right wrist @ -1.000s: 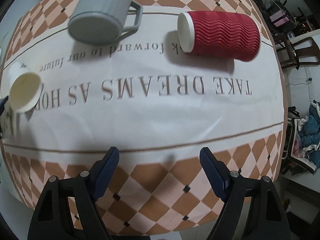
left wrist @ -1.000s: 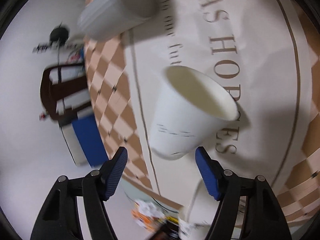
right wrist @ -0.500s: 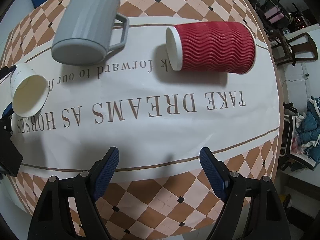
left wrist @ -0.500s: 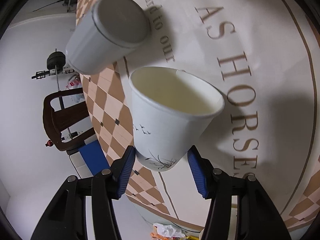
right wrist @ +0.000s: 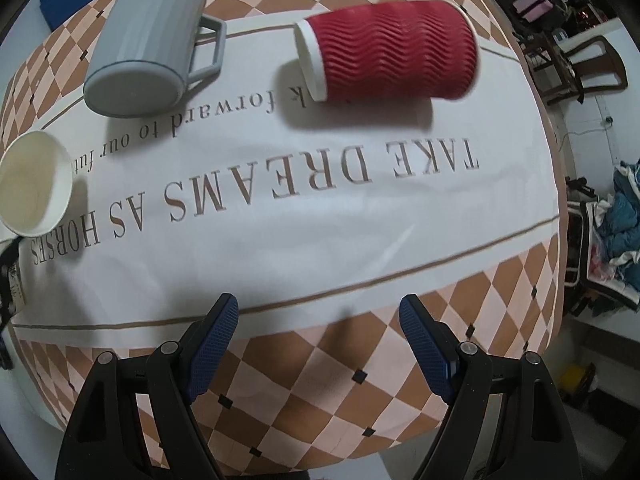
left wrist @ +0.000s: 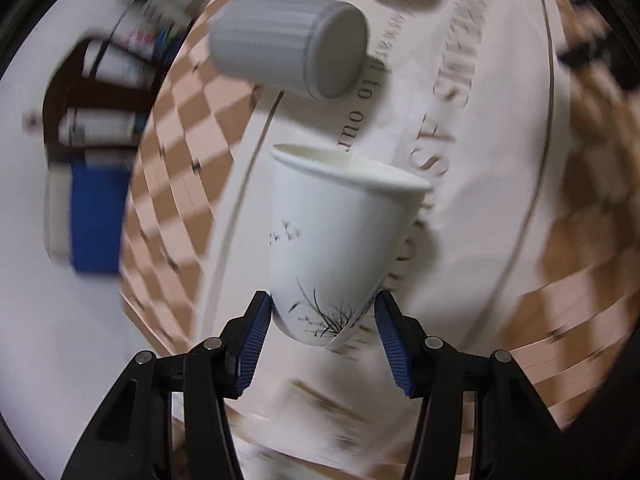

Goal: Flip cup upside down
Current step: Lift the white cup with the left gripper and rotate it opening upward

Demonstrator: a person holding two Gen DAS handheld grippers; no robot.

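White paper, printed with a faint ink grass motif, forms the cup [left wrist: 340, 240] at the far left of the scene; the left hand-held gripper [left wrist: 322, 324] grips it low on the wall, near the base, with both blue pads pressed against its sides. The cup appears raised off the table [left wrist: 500, 200], mouth pointing away from the wrist camera, so the grasp and lift seem complete while the inversion itself has scarcely begun. In the right wrist view the same cup [right wrist: 34, 188] shows its open mouth at the left edge of the tablecloth. Just to its right, a grey handled mug [right wrist: 148, 40] stands mouth down, its flat base turned towards the camera. Further right, a red corrugated paper cup [right wrist: 392, 48] lies on its side, white rim facing left. At the right, the second hand-held gripper [right wrist: 320, 334] hangs over the near chequered border of the cloth, jaws spread wide and holding nothing. What remains, as a judgement: rotating the white cup until its rim faces the cloth, lowering it and releasing it.
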